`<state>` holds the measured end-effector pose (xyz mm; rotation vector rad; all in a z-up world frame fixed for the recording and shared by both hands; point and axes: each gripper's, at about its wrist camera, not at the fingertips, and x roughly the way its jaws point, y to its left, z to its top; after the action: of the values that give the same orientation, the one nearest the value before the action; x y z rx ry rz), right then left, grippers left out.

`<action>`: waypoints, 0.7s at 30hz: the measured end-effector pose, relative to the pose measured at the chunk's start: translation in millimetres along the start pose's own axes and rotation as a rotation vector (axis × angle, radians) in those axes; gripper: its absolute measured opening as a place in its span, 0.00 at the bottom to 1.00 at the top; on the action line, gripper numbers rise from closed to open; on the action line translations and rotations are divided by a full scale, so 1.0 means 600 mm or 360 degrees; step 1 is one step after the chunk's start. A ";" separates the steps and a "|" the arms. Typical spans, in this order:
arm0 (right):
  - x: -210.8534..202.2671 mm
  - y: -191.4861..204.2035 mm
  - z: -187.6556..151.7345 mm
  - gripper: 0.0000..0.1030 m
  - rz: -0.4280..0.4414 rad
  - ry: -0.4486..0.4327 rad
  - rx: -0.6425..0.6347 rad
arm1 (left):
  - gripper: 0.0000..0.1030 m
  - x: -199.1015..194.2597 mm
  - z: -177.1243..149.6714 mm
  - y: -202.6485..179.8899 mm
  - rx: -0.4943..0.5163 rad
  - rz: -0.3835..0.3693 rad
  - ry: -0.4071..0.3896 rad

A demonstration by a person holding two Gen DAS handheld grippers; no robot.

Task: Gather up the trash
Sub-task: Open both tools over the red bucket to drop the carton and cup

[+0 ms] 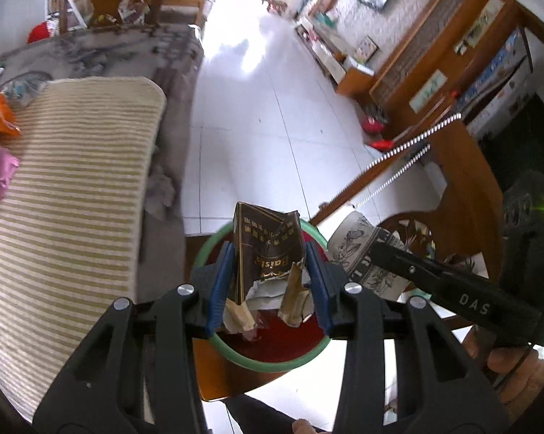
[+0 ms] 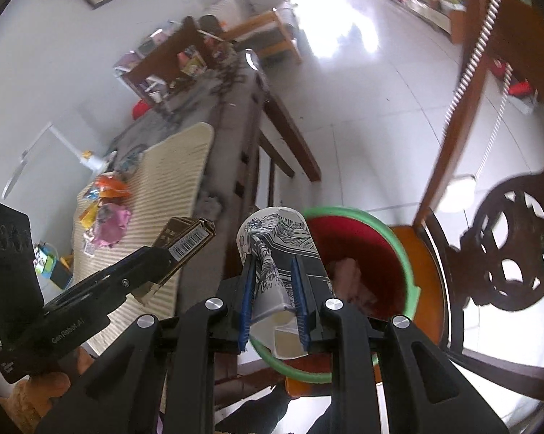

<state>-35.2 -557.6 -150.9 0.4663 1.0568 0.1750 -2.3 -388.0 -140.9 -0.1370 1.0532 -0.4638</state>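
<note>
Left gripper (image 1: 270, 282) clamps a torn brown carton (image 1: 268, 249) upright — the red bin (image 1: 272, 363) sits directly beneath; right gripper (image 2: 273, 294) pinches a paper cup (image 2: 279, 246) beside its rim.

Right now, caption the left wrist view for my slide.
Left tool holds a torn brown carton over the green-rimmed bin.

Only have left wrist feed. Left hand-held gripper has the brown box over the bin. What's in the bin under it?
Observer: Right wrist view looks into the bin: red inside, some pinkish crumpled trash at the bottom.
Operator: Right hand-held gripper actually clamped on the cup?
Observer: Yes, right hand-held gripper is shut on the cup, squashing it, at the bin's rim.
Operator: Any marking on the box I can't see?
Observer: A barcode label on the box end.
</note>
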 end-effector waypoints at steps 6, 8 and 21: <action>-0.004 -0.031 0.004 0.23 0.0001 -0.0007 0.0066 | 0.52 0.021 0.001 -0.019 0.0049 -0.0027 0.0060; -0.007 -0.038 0.005 0.32 -0.0013 -0.0018 0.0074 | 0.59 0.019 0.002 -0.025 0.0039 -0.0025 0.0040; -0.022 0.054 0.040 0.48 0.0213 -0.0090 0.0006 | 0.67 -0.073 0.008 0.038 -0.0051 0.0140 -0.0187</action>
<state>-18.3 -540.4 -116.3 0.5431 0.9709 0.2769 -9.0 -349.4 -110.7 -0.1441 0.9474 -0.3555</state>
